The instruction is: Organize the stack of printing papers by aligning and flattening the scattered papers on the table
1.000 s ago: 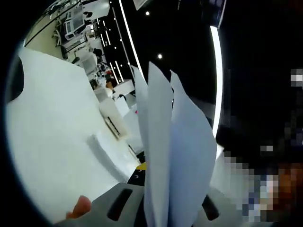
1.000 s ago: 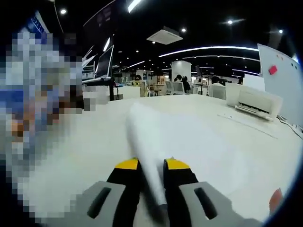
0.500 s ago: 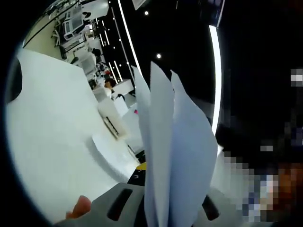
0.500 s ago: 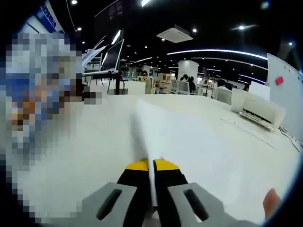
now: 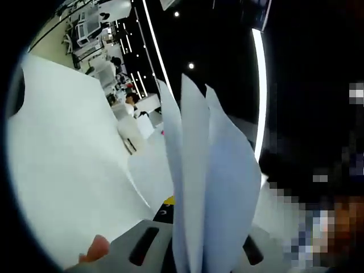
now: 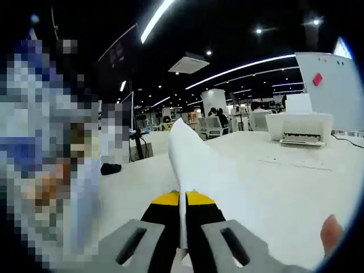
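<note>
Left gripper (image 5: 187, 250): grey body at the bottom of the left gripper view; jaws closed on the lower edge of the papers (image 5: 210, 176), their tips hidden behind the sheets; a fingertip (image 5: 95, 248) of the person shows beside the body.
Papers, left gripper view: several white sheets held edge-on, rising from the jaws and fanning apart toward the top into three separate corners; lifted off the surface (image 5: 68, 170).
Right gripper (image 6: 182, 199): grey body, black jaws with yellow tips; jaws pressed together on a thin edge of the papers (image 6: 196, 165); a fingertip (image 6: 331, 232) at the lower right.
Papers, right gripper view: white sheet standing edge-on between the yellow tips, widening upward and to the right, ending in a point; held above the surface (image 6: 284, 187).
Surface: broad, white; seen tilted in the left gripper view, level in the right gripper view.
Printer (image 6: 300, 125): white, standing on the far right part of the surface, well apart from the papers.
Board (image 6: 330, 79): white panel behind the printer, with a small red mark.
Ceiling: dark, with long light strips and round spots.
</note>
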Motion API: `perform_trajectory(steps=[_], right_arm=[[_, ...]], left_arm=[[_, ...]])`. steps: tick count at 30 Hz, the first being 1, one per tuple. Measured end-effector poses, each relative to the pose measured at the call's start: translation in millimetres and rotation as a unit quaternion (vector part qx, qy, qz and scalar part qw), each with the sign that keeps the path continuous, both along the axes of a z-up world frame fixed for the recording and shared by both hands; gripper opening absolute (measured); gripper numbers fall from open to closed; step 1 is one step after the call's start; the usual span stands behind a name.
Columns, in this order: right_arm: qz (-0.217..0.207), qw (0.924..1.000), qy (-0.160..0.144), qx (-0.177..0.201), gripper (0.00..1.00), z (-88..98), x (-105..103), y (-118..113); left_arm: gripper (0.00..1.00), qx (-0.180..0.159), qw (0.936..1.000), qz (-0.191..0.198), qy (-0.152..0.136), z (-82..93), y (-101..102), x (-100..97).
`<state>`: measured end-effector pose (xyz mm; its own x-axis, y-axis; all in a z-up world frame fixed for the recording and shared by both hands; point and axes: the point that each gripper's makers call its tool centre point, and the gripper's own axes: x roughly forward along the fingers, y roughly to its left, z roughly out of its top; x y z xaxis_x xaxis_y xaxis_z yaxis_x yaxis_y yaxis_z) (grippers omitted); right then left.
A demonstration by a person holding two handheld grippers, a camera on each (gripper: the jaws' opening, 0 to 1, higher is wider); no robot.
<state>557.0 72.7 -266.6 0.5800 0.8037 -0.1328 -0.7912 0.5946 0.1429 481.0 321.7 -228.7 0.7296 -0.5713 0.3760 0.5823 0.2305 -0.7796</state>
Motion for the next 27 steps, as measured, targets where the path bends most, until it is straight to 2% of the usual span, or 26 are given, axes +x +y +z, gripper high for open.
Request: perform_trajectory(steps=[4, 11, 22, 27], right_arm=[[-0.002, 0.9999, -0.013, 0.008, 0.0, 19.5, -7.6, -5.2], [0.002, 0.9994, -0.033, 0.007, 0.0, 37.5, -16.5, -8.9], [0.011, 0.9991, -0.042, 0.003, 0.0, 54.6, -23.9, -16.6], [0.016, 0.9988, -0.035, 0.028, 0.0, 80.4, -26.4, -29.1]], left_arm=[[0.06, -0.001, 1.0, 0.0, 0.001, -1.8, -1.5, 1.5], [0.06, -0.005, 1.0, -0.006, 0.002, -6.8, -8.4, 5.0], [0.06, 0.0, 0.9999, -0.004, 0.01, -23.2, -21.7, 7.6], [0.06, 0.001, 1.0, 0.002, 0.006, -25.3, -27.8, 8.9]])
